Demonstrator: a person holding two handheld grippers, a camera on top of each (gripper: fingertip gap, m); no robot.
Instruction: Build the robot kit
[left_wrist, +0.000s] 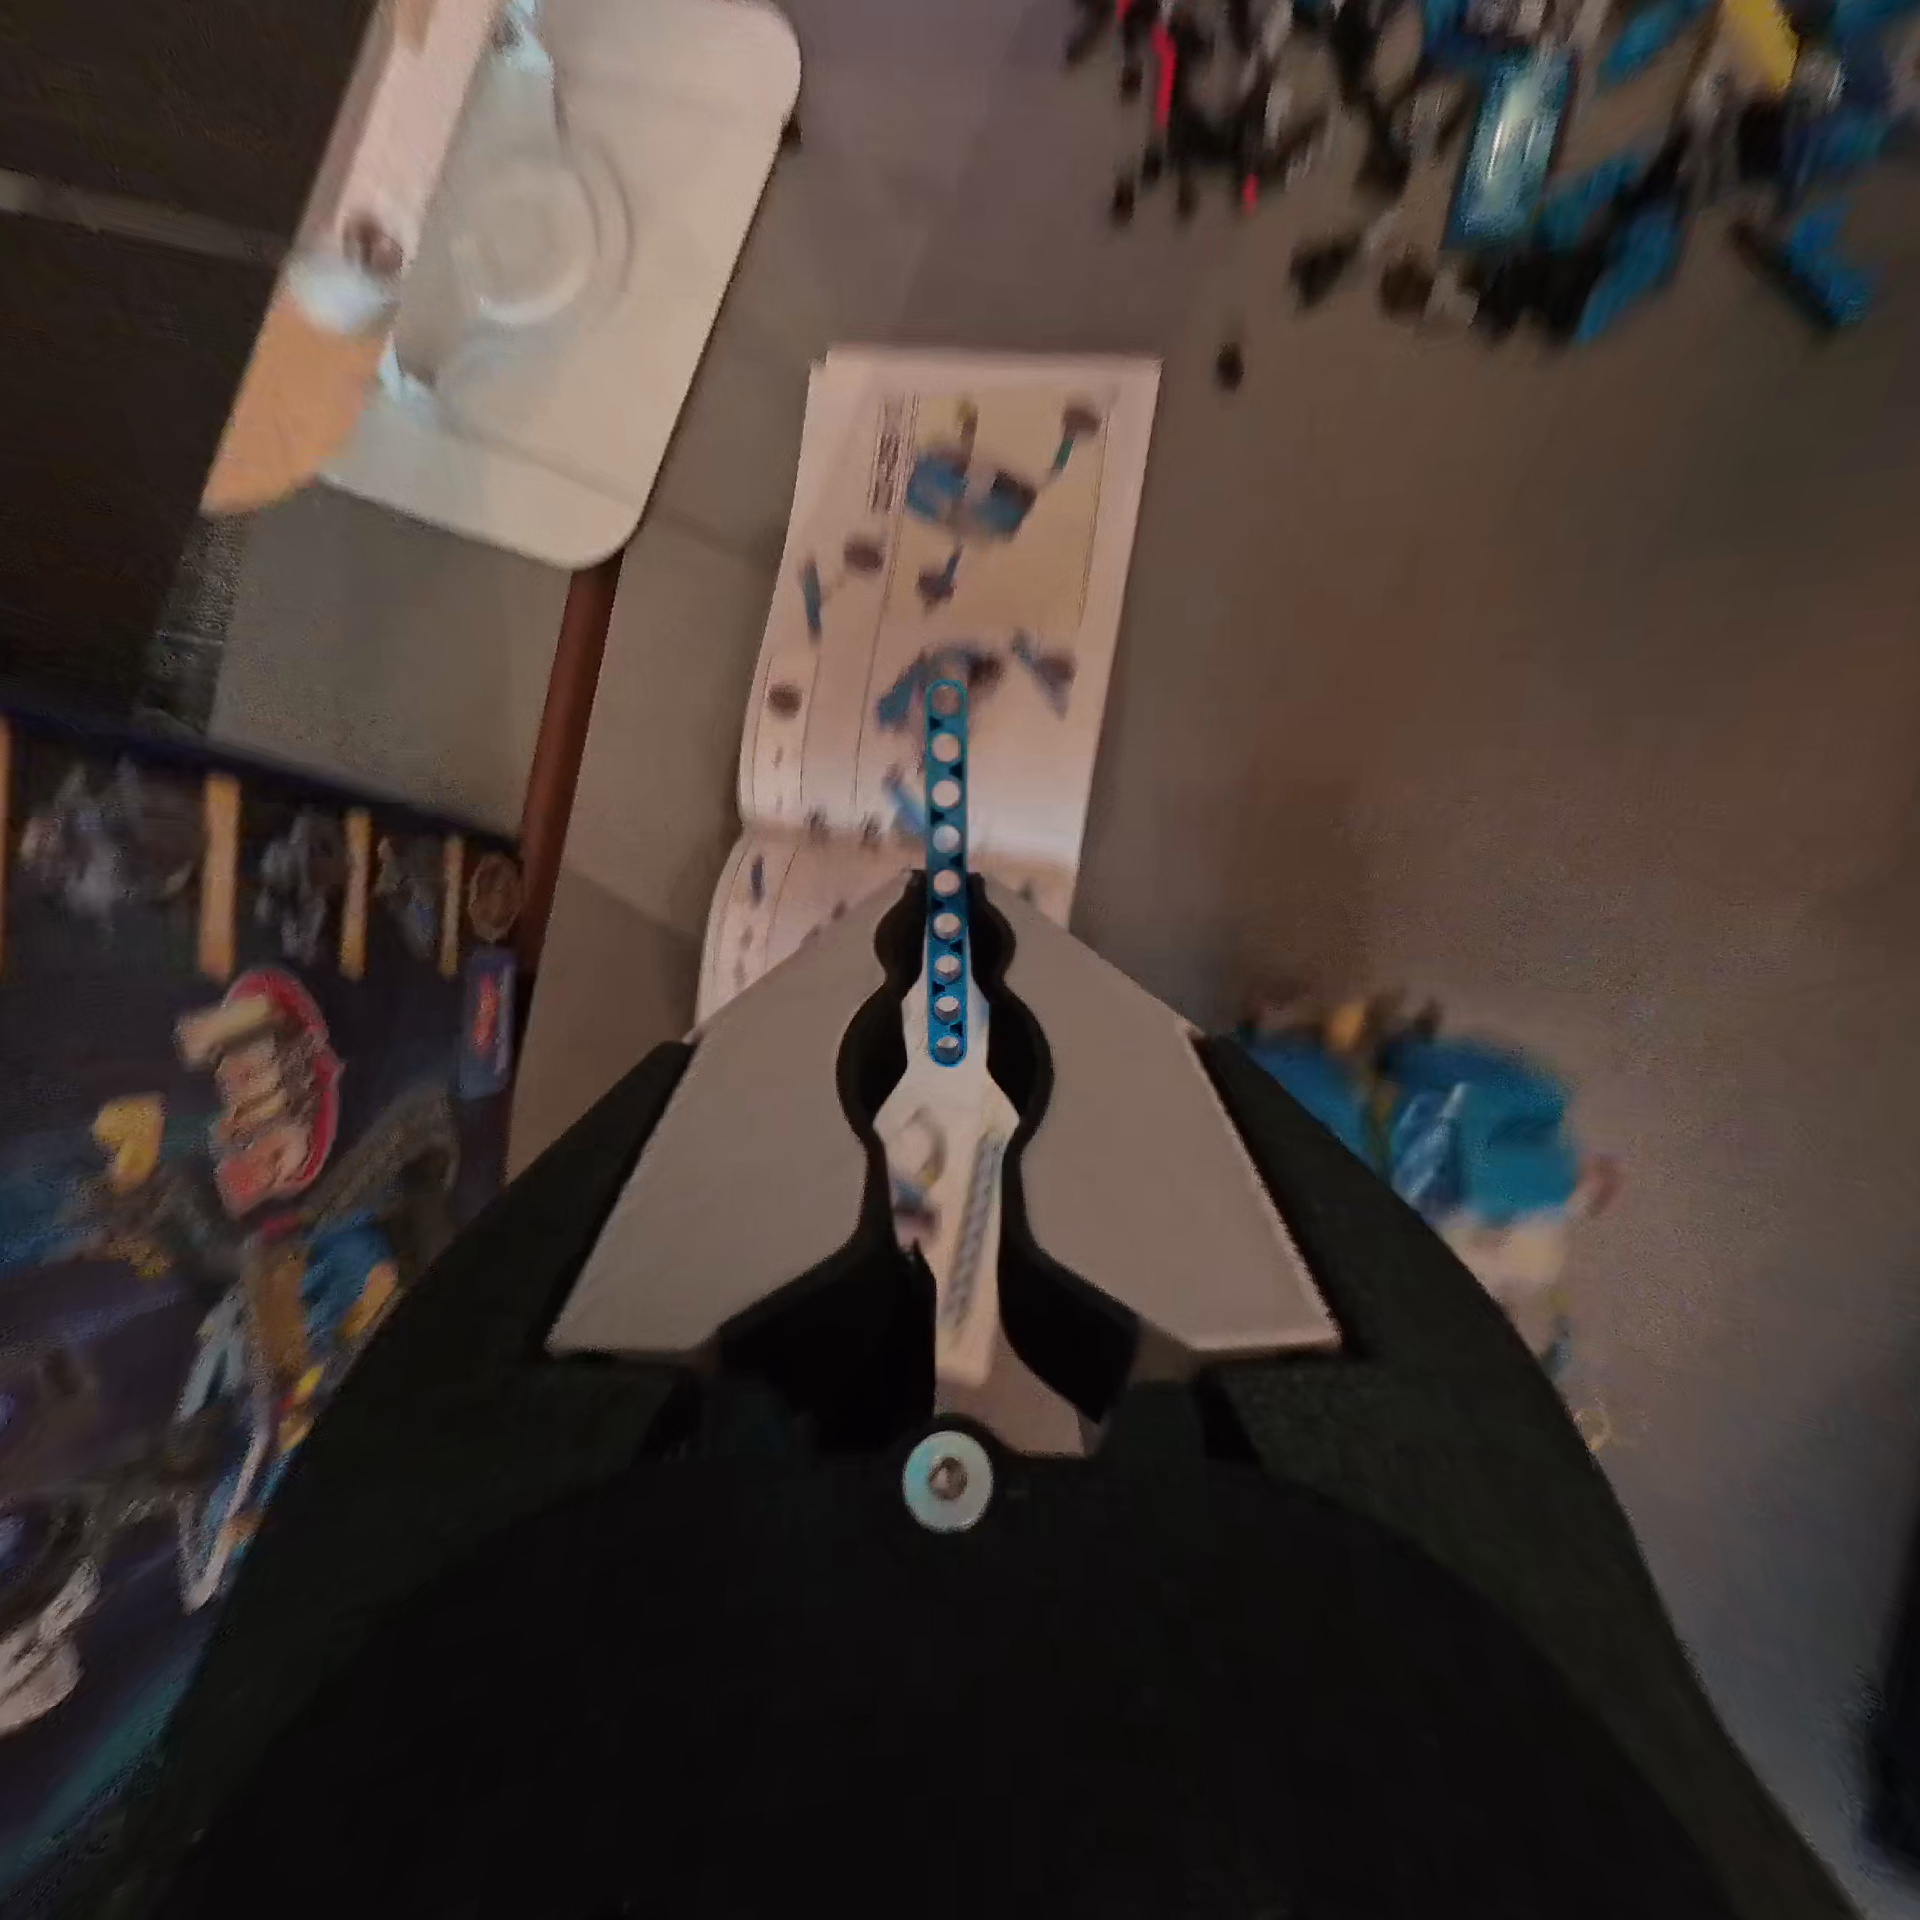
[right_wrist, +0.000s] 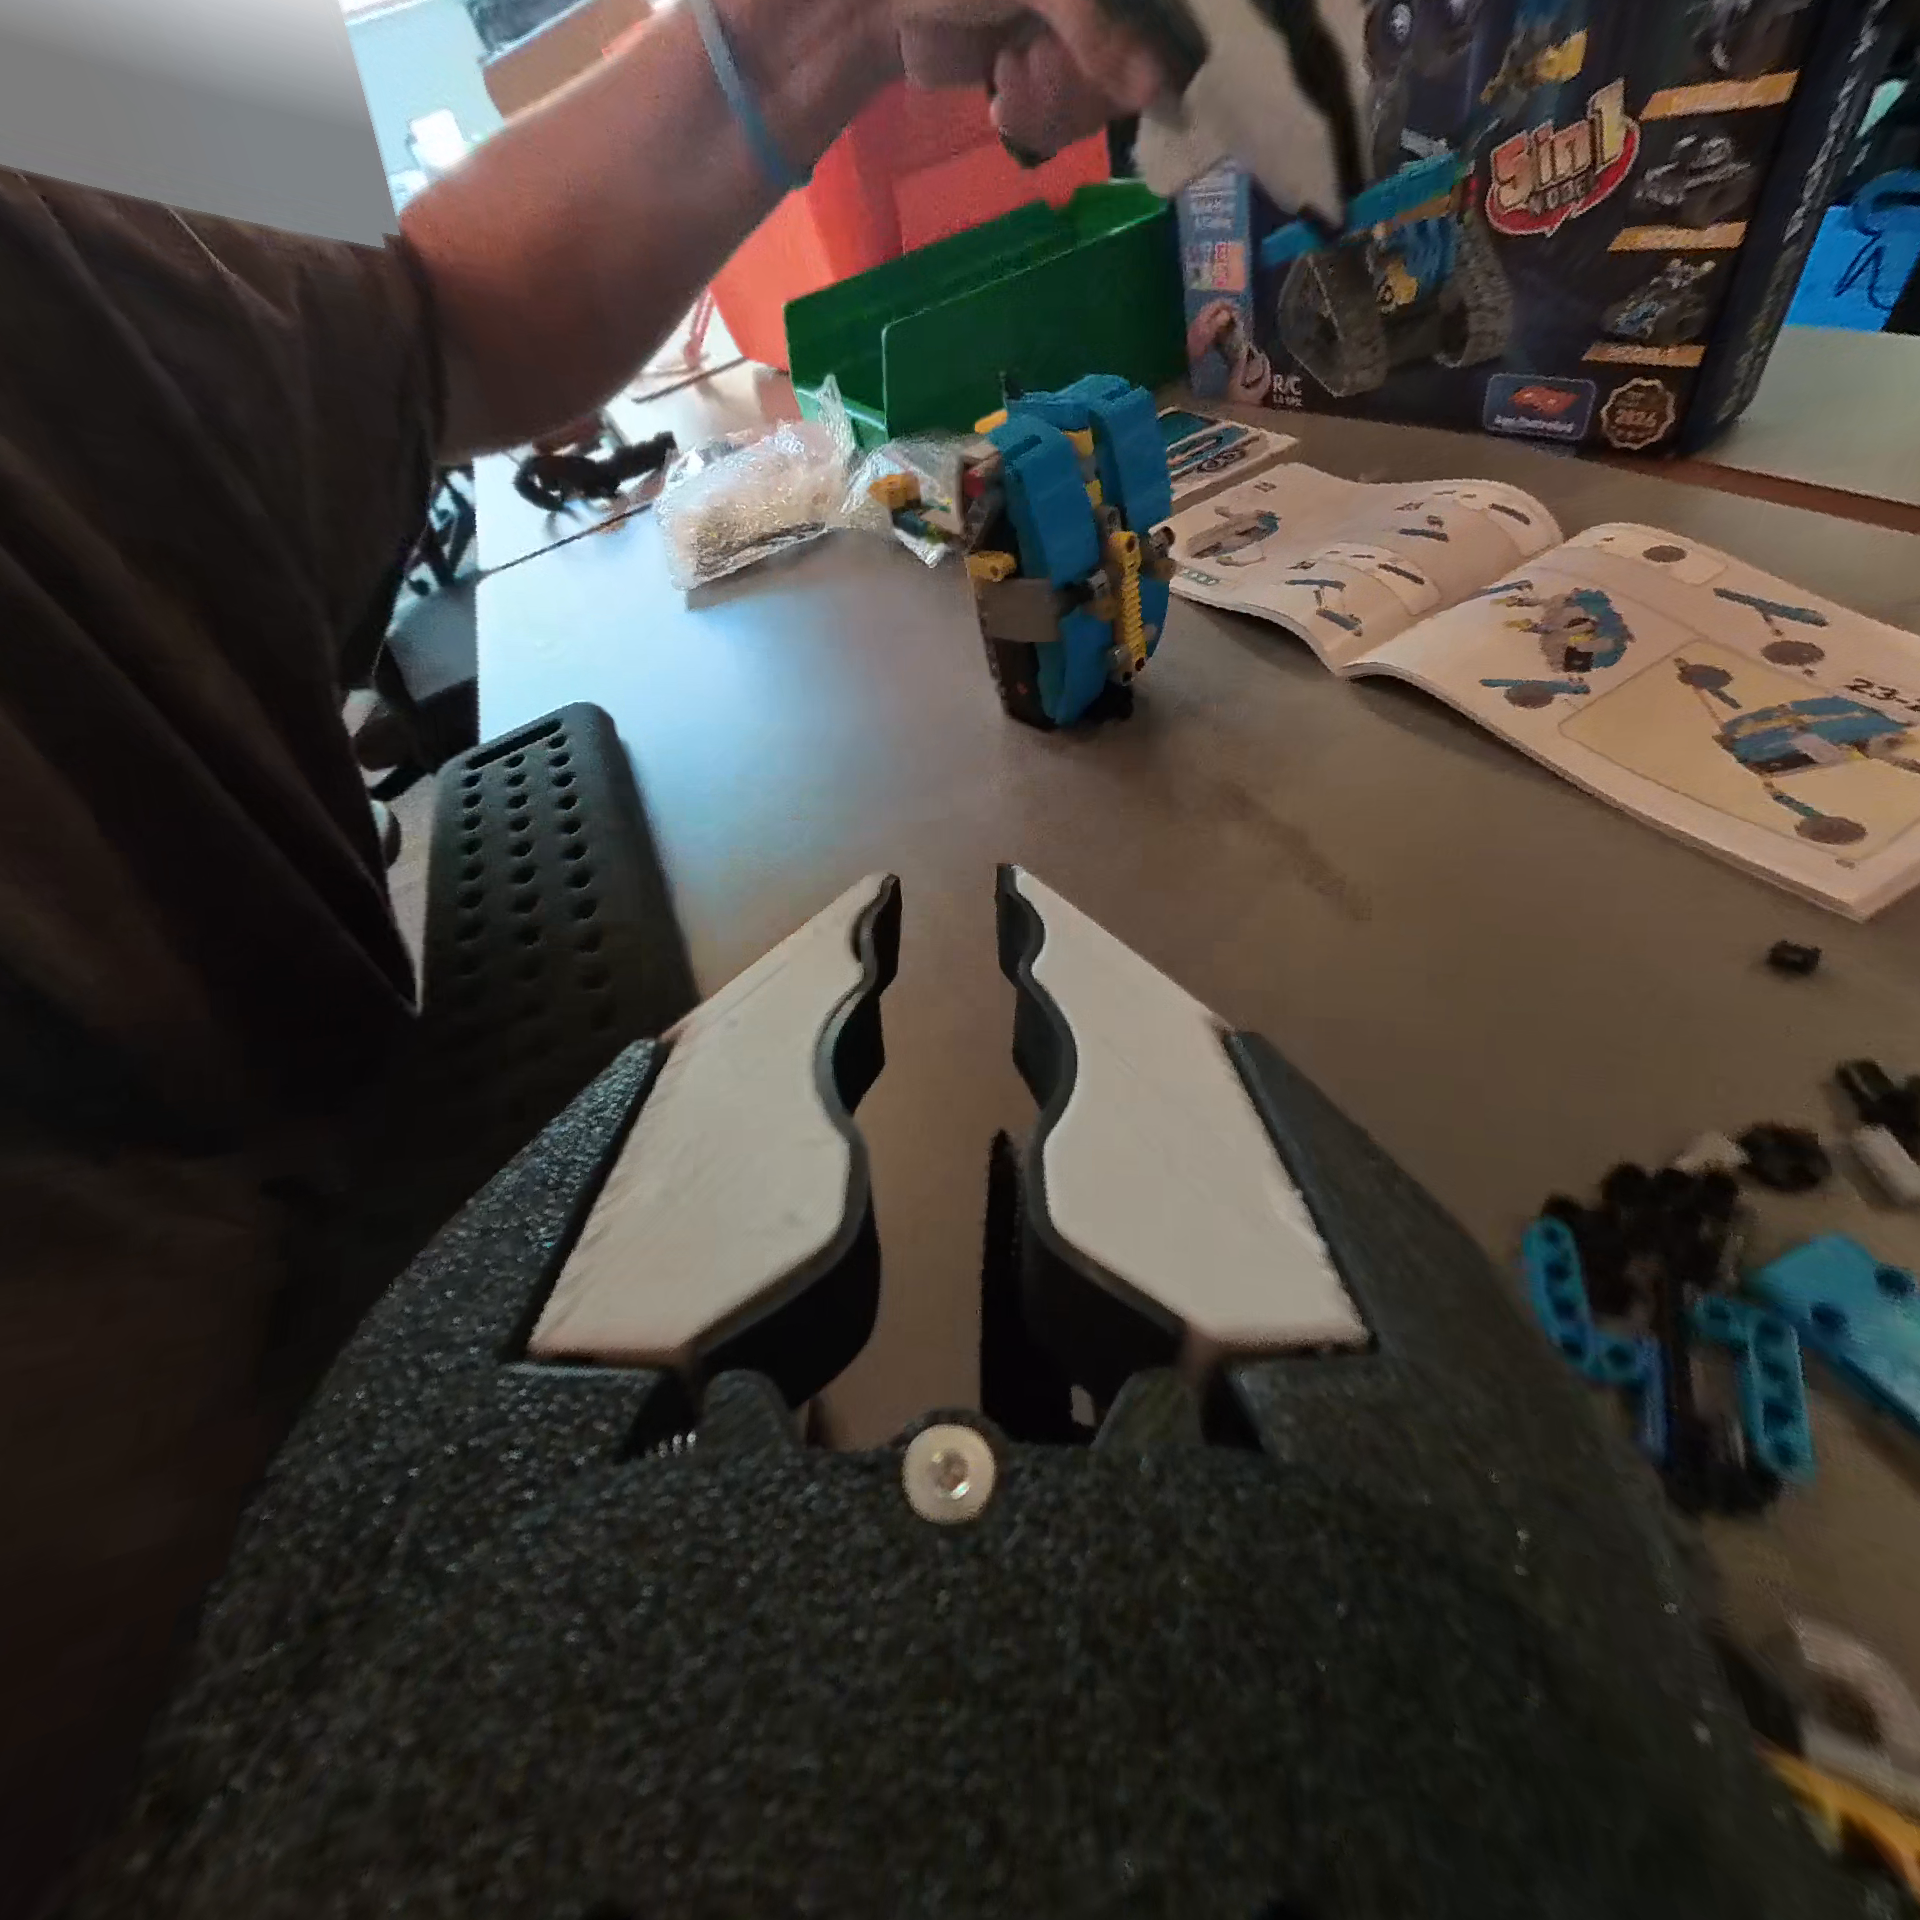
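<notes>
Blue holed beam pinched in left gripper, booklet beyond; right gripper spread, empty, blue model ahead.

— Both tools match: the left black grainy-plastic gripper and the right black grainy-plastic gripper, pale grey finger plates, wavy black inner pads, one silver screw at the base.

— And the person wears a dark brown short sleeve, plus a thin blue wristband.

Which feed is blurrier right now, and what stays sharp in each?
Left wrist view: heavy motion blur on booklet and box; only the blue beam in the left gripper is crisp. Right wrist view: mostly sharp, model clear, loose parts smeared.
</notes>
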